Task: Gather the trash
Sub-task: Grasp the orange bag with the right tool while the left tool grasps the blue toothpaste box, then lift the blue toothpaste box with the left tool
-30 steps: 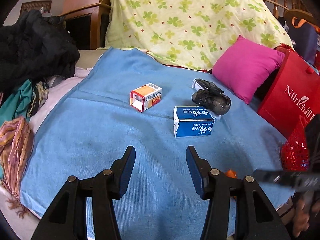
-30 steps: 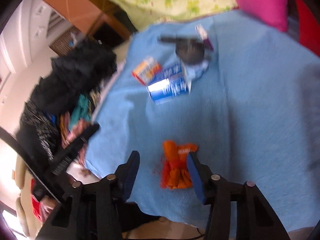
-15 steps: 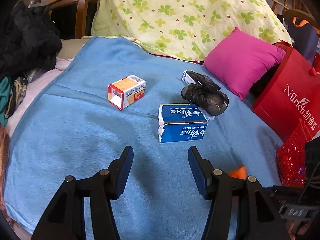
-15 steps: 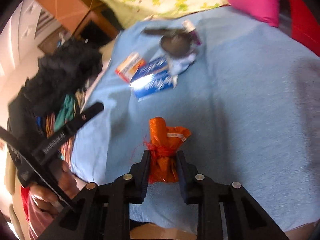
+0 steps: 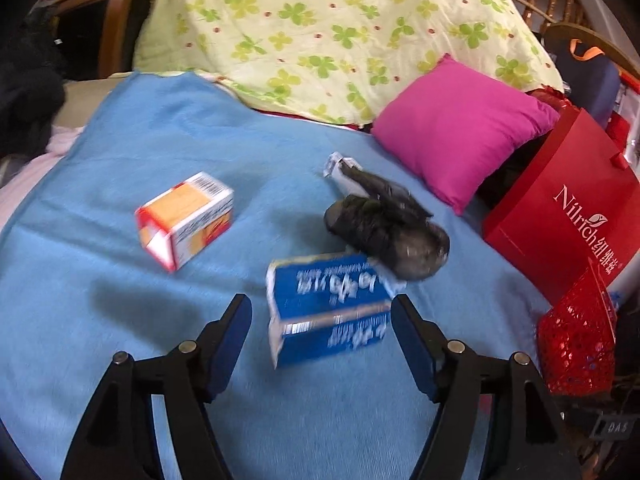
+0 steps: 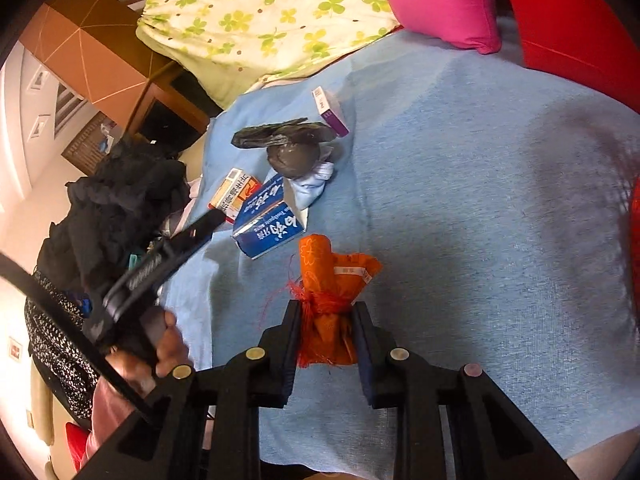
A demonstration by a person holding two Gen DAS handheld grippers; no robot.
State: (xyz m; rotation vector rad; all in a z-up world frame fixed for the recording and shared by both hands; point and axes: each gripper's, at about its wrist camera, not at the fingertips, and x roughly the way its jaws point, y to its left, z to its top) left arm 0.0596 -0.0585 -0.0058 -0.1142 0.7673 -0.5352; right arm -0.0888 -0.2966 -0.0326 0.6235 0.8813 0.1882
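Reaching: your left gripper (image 5: 321, 322) pointed down at the blue blanket (image 5: 100, 248), with the blue toothpaste box (image 5: 328, 312) lying straight ahead of it.
Left tool state: its jaws stood apart and had just been opening; the blue box sat in the gap near the tips, and neither pad pressed on it.
Key relation: the box's long axis ran across the gap, from one finger toward the other, and looked nearly as long as the opening was wide. I judge you would need wider jaws, or a turned wrist to take it across its short side.
Nearer hand: your left, clearly; the box lay well ahead of the right tool in the right wrist view.
Other trash, left to right: the orange-and-white carton (image 5: 186, 226) lay off to the left of the box, and the grey knotted bag (image 5: 386, 232) touched the box's far right corner, with a small white packet (image 5: 336, 166) behind it.
Right tool state: your right gripper (image 6: 326, 326) was clamped on the orange wrapper bundle (image 6: 332, 292), gripping it just below its red string tie.
Destination, as a guess: the red mesh basket (image 5: 576, 352) at the blanket's right edge, beside the red paper bag (image 5: 560, 216).
Risk: the grey bag leaned on the box and could roll when the box lifted.
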